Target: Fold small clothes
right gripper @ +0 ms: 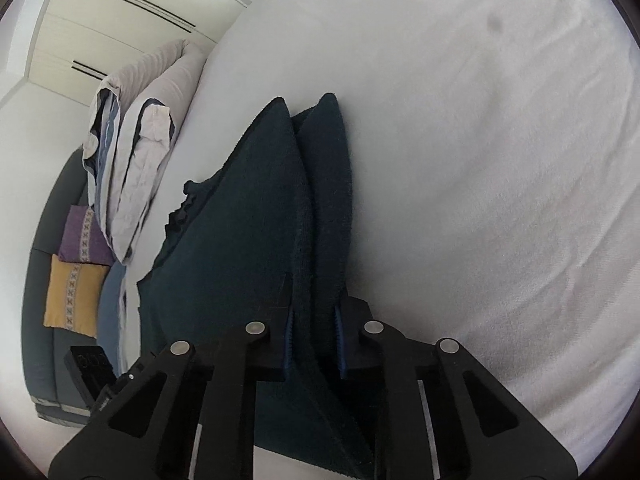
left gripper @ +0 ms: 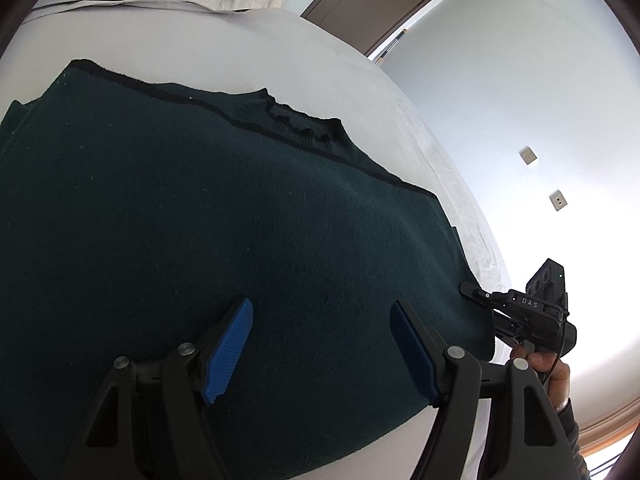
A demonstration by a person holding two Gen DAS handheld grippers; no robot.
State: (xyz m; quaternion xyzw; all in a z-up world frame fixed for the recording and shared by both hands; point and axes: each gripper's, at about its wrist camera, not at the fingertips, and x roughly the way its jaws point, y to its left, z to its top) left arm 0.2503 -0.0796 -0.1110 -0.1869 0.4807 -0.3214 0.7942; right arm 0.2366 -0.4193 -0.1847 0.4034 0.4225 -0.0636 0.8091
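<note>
Left tongs (left gripper: 320,352) spread wide above the dark green sweater (left gripper: 200,220), nothing between them, right tongs (right gripper: 314,340) pinched on the sweater's edge, hand (left gripper: 554,372) gripping their handle

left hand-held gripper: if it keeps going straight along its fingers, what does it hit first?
Most likely the dark green sweater spread on the bed. The left hand-held gripper stands open with only that fabric ahead between its fingers; depth is unclear.
</note>
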